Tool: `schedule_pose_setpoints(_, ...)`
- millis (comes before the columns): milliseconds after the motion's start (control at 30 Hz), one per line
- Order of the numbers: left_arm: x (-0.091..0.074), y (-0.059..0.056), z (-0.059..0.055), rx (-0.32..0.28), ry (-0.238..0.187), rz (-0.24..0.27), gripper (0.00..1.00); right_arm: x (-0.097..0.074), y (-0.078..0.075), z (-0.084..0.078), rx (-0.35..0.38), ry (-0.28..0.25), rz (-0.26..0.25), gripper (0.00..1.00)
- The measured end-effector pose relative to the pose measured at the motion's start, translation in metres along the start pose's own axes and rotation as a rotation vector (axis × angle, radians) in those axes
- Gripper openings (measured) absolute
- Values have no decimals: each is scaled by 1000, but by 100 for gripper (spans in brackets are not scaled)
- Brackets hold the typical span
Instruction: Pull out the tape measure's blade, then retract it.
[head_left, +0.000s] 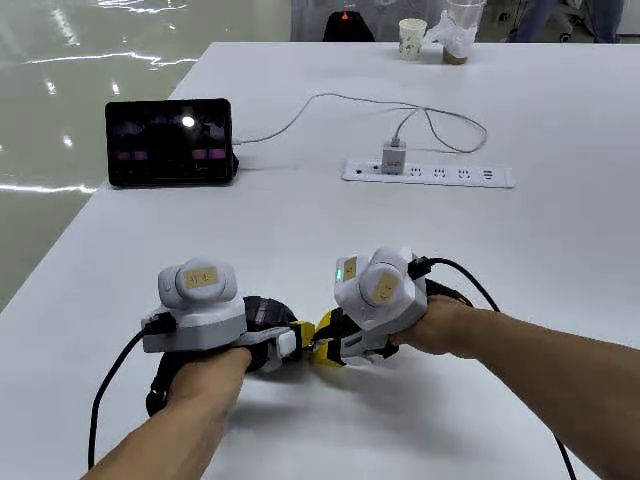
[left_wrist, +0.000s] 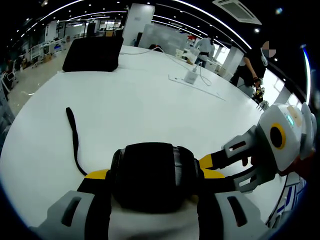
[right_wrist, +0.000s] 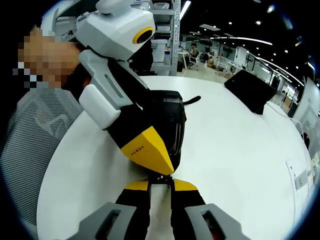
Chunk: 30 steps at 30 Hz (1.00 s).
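Left tongs (left_wrist: 152, 176): clamped on tape measure (left_wrist: 150, 162). Right tongs (right_wrist: 161, 186): closed on blade tip (right_wrist: 161, 177), apparently; tip may be lost through thin purchase.

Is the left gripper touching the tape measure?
Touching. In the left gripper view, the left gripper clamps the tape measure from both sides.

Only one print can be read: small dark letters, roughly "KENSC", on the yellow pad (right_wrist: 142, 150) of the left gripper (left_wrist: 155, 173), touching the tape measure (right_wrist: 167, 120). Tan stickers (head_left: 200, 280) on the gripper housings above the tape measure are too small to read. The paper cup (head_left: 411, 39) print, well behind the tape measure, is unreadable.
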<state>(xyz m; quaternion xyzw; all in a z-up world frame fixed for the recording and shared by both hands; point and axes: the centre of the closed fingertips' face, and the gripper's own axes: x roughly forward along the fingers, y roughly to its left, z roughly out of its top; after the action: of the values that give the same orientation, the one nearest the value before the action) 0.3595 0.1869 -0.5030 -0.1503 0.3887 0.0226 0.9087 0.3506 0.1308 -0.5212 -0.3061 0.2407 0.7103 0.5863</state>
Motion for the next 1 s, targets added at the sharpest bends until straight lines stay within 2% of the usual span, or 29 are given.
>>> schedule_pose_setpoints(500, -6, -2, 0, 48, 1, -6, 63, -12, -1, 1, 23, -28, -37, 13)
schedule_pose_setpoints(1000, -19, -4, -2, 101, -13, -29, 69, -37, 3, -8, 67, -41, -101, 17)
